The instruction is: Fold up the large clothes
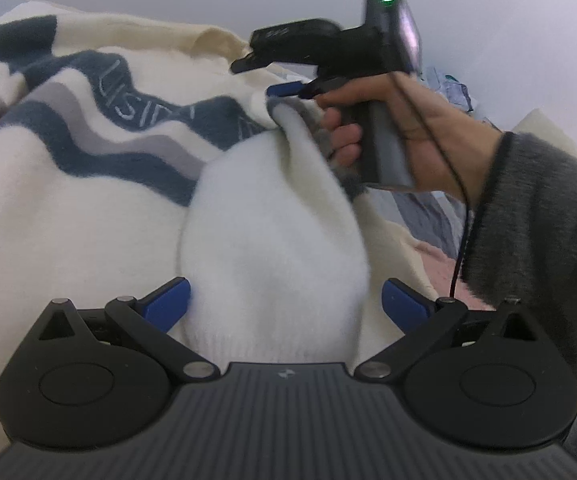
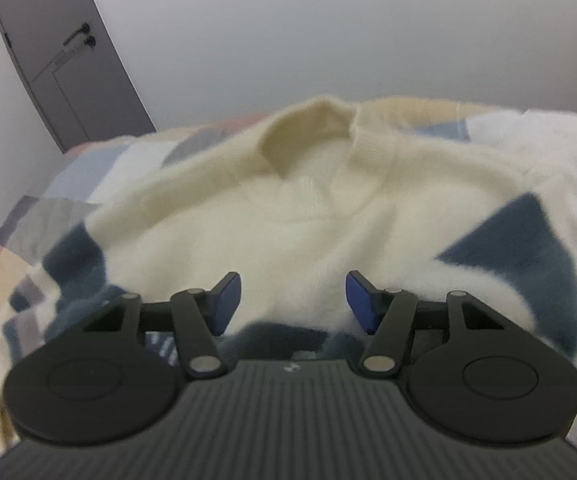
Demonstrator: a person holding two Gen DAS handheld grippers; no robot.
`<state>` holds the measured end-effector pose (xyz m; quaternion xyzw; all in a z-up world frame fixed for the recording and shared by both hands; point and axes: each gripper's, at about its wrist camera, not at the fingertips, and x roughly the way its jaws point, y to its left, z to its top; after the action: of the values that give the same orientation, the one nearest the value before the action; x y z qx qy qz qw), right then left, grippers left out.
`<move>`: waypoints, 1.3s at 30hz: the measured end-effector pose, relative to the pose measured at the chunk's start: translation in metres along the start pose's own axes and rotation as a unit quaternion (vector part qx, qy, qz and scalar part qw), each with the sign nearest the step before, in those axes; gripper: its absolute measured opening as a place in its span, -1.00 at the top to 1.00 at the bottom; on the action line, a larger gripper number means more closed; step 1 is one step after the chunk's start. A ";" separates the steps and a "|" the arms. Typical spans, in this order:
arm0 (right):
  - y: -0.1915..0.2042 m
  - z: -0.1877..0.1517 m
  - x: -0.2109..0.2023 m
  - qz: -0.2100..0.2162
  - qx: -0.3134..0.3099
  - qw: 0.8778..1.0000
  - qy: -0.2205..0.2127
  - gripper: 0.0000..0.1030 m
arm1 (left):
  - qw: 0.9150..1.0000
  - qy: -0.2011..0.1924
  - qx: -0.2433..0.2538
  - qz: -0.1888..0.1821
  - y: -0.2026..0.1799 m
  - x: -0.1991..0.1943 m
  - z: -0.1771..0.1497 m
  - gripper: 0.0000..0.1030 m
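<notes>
A fluffy cream sweater (image 1: pixel 68 208) with wavy blue and grey bands and lettering lies spread on a bed. Its white sleeve (image 1: pixel 272 240) runs from my left gripper (image 1: pixel 284 304) up to my right gripper (image 1: pixel 272 80). The left jaws stand wide open and the sleeve's cuff end lies between them. In the right wrist view the sweater (image 2: pixel 288 232) fills the foreground, its neckline (image 2: pixel 308 152) at the far side. My right gripper (image 2: pixel 294 304) has its blue pads apart, with cream fabric bunched between them and both inner pad faces bare.
A person's hand (image 1: pixel 408 136) in a grey fuzzy sleeve (image 1: pixel 536 240) holds the right gripper, with a black cable (image 1: pixel 460 240) hanging below. A patchwork bed cover (image 2: pixel 48 216) lies under the sweater. A grey door (image 2: pixel 60 60) stands at the back left, with clutter (image 1: pixel 452 92) by the wall.
</notes>
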<state>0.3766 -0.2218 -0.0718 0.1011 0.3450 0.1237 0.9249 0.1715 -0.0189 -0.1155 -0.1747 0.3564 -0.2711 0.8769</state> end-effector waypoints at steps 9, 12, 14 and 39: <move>0.005 -0.021 -0.053 -0.048 -0.036 0.998 0.023 -0.18 | 0.998 -0.016 0.062 -0.004 -0.018 -0.003 -0.008 -0.71; 0.010 -0.044 -0.044 -0.072 -0.050 0.994 0.065 0.34 | 0.997 -0.011 0.075 0.010 -0.019 0.001 -0.012 -0.47; 0.014 -0.053 -0.042 -0.097 -0.061 0.991 0.072 0.74 | 0.995 0.000 0.097 0.029 -0.022 0.005 -0.016 -0.32; 0.041 -0.033 0.022 0.001 0.014 1.000 -0.010 0.22 | 0.968 -0.077 -0.234 0.055 0.151 -0.047 0.039 0.75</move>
<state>0.3642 -0.1730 -0.0983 0.1153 0.3370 0.1186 0.9269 0.2243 0.1329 -0.1392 -0.3749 0.3506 -0.1170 0.8502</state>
